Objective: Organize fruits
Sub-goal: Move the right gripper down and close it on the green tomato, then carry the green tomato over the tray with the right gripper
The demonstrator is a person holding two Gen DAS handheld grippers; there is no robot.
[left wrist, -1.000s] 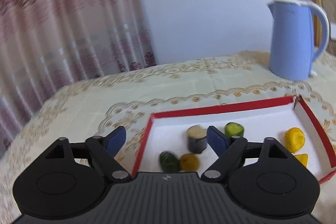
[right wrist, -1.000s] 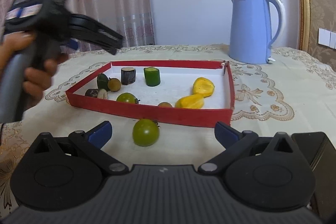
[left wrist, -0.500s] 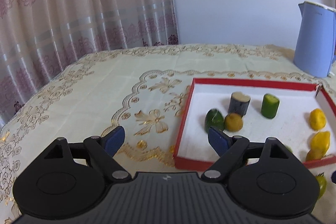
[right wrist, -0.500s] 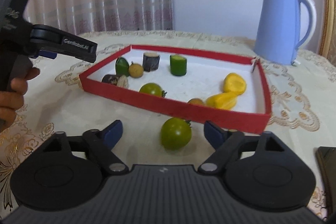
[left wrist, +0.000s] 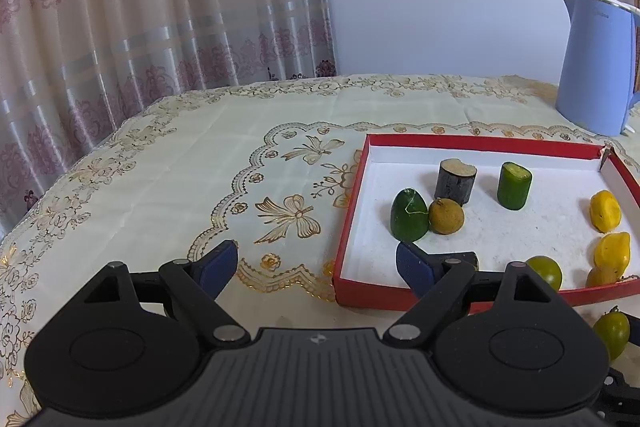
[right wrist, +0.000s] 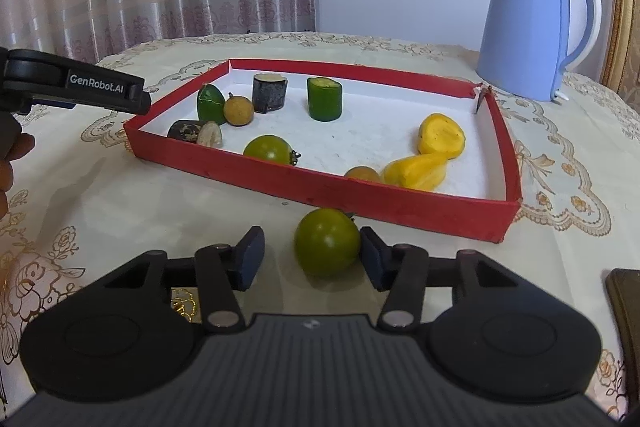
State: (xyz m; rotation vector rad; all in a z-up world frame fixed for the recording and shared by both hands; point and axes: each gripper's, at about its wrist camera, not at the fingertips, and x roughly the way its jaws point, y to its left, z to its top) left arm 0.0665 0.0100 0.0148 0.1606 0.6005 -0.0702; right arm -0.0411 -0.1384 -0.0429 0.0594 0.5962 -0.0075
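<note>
- The right gripper [right wrist: 311,259] has its jaws on either side of a green tomato [right wrist: 327,242] that sits on the table [right wrist: 160,203], just outside the near wall of the red tray [right wrist: 320,189].
- Its jaws have just been closing, with the tomato between them. The right pad [right wrist: 370,257] looks to be touching the fruit or nearly so; the left pad [right wrist: 250,259] stands clear of it with a visible gap, so the tomato is not yet pinched.
- The tomato lies off-centre in the gap, toward the right pad, and straight ahead of the gripper. It is round, so no long axis matters; the grip line runs across its middle.
- The left gripper [left wrist: 316,263] is spread wide and holds nothing. It hangs by the tray's left near corner, its right finger over the tray's edge.
- The right hand is plainly the nearer one to the loose tomato; in the left wrist view the fruit shows only at the lower right edge.
- Inside the tray lie another green tomato, two green cut pieces, a dark stump-like piece, brown round fruits and yellow pieces.
- A judgement: the next move calls for closing fully, then lifting over the near wall into the tray; an uneven closure could roll the tomato toward the left.
</note>
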